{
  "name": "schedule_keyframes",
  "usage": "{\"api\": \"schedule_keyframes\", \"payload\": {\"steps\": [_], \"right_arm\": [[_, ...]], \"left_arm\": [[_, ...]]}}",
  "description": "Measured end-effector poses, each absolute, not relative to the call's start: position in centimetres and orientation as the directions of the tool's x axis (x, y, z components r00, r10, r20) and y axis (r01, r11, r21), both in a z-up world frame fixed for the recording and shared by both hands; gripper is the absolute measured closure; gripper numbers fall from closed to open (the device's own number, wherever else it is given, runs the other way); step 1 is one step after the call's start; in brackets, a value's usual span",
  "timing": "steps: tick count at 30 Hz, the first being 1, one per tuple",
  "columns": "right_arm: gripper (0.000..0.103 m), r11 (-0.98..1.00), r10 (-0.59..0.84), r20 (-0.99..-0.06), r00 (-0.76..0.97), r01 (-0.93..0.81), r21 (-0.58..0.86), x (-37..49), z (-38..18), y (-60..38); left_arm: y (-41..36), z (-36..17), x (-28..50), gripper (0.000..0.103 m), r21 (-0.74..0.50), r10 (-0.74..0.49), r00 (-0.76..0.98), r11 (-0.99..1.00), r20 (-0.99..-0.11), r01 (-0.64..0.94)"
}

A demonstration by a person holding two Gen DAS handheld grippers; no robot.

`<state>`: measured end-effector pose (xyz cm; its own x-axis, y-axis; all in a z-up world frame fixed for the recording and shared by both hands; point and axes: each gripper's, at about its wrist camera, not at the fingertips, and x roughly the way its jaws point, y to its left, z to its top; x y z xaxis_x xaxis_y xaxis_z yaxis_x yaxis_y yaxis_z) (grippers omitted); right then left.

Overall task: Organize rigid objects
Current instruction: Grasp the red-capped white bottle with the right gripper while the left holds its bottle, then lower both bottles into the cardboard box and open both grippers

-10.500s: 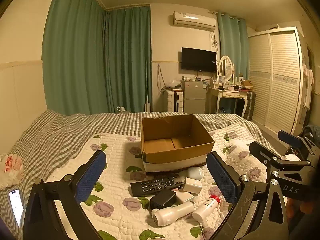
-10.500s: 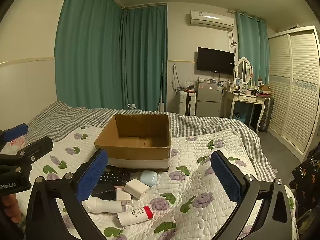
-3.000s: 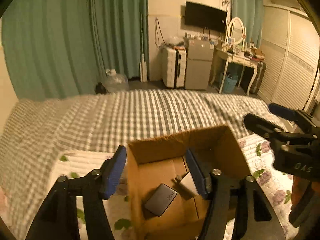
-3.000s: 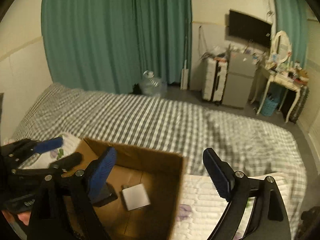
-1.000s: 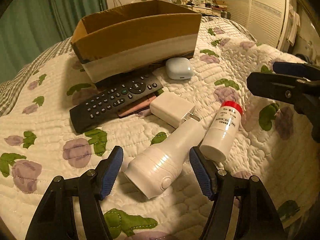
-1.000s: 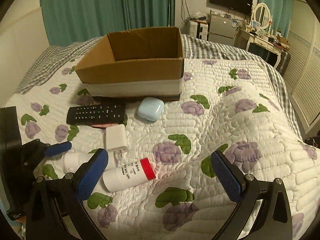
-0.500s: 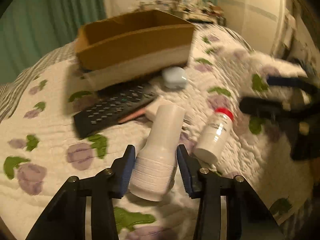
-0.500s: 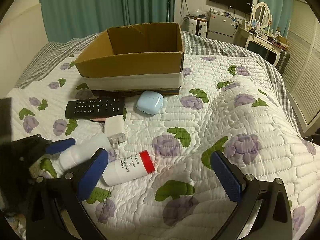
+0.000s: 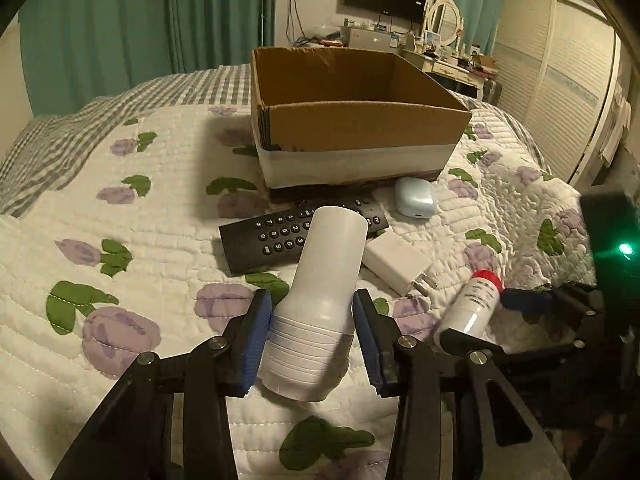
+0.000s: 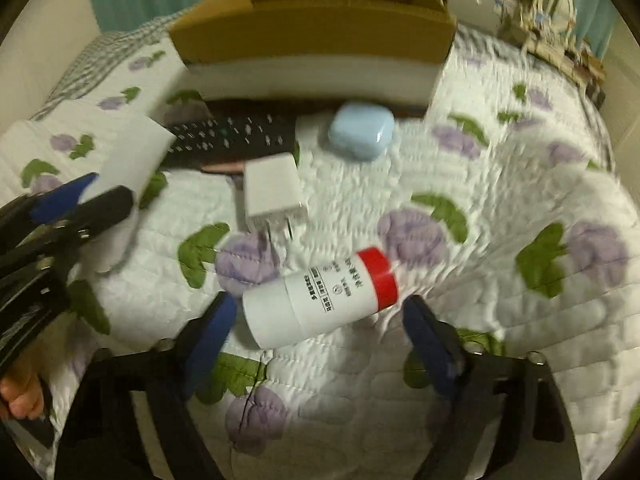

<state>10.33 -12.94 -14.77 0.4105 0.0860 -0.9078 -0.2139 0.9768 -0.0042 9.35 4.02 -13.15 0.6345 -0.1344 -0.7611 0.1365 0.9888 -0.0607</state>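
Observation:
My left gripper (image 9: 311,312) is shut on a white ribbed cylinder (image 9: 326,264) and holds it tilted above the quilt. From the right wrist view, the same cylinder (image 10: 128,152) shows at the left edge. My right gripper (image 10: 318,308) hangs low over a white bottle with a red cap (image 10: 344,288). Its jaws are closing with the bottle between them, and the pads stand clear of it. Beyond lie a black remote (image 9: 272,236), a white charger (image 9: 394,260) and a pale blue earbud case (image 9: 414,198). The open cardboard box (image 9: 360,124) stands behind them.
Everything rests on a white quilt with purple flowers (image 9: 120,208) over a checked bedspread. A pink flat item (image 10: 224,167) peeks out under the remote. A hand (image 10: 16,396) holds the left gripper. A wardrobe, a dresser and green curtains stand beyond the bed.
The left jaws closed on the white cylinder and lifted it off the quilt. The right gripper dropped toward the red-capped bottle and its jaws narrowed around it.

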Motion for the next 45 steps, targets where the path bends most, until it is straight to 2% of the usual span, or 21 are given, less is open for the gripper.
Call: {"api": "schedule_keyframes", "payload": {"steps": [5,12,14,15,16,22,35,38,45], "right_arm": [[0.022,0.986,0.119,-0.921,0.371,-0.156,0.064,11.7,-16.1,-13.1],[0.022,0.986,0.128,-0.916,0.381,-0.145,0.078,14.1,-17.2,-11.7],[0.031,0.987,0.103,-0.917,0.384,-0.157,0.045,14.0,-17.3,-11.3],[0.047,0.986,0.086,-0.913,0.399,-0.166,0.021,13.7,-17.1,-11.2],[0.052,0.983,0.087,-0.908,0.410,-0.184,0.011,13.3,-16.8,-11.1],[0.063,0.966,0.158,-0.885,0.439,-0.253,0.047,11.3,-15.3,-11.5],[0.066,0.948,0.248,-0.782,0.573,-0.311,0.072,9.3,-8.1,-13.2],[0.066,0.942,0.259,-0.743,0.617,-0.332,0.053,10.1,-5.3,-13.4],[0.066,0.926,0.300,-0.651,0.697,-0.376,0.024,13.9,2.1,-13.2]], "left_arm": [[4.1,-13.3,9.2,0.061,-0.071,-0.144,0.627,0.988,-0.766,0.141],[4.4,-13.5,9.4,0.061,-0.093,-0.153,0.616,0.987,-0.773,0.128],[4.4,-13.5,9.4,0.061,-0.097,-0.155,0.615,0.987,-0.773,0.127],[4.5,-13.5,9.4,0.061,-0.098,-0.155,0.615,0.987,-0.773,0.126],[4.5,-13.5,9.4,0.061,-0.097,-0.154,0.615,0.987,-0.774,0.125],[4.5,-13.0,9.0,0.060,-0.090,-0.143,0.623,0.989,-0.769,0.116],[2.2,-7.1,7.6,0.060,-0.056,-0.121,0.694,0.992,-0.710,0.115],[1.8,-4.7,8.4,0.060,-0.069,-0.137,0.713,0.990,-0.688,0.125],[1.3,0.8,12.8,0.060,-0.028,-0.092,0.780,0.995,-0.619,0.095]]}}
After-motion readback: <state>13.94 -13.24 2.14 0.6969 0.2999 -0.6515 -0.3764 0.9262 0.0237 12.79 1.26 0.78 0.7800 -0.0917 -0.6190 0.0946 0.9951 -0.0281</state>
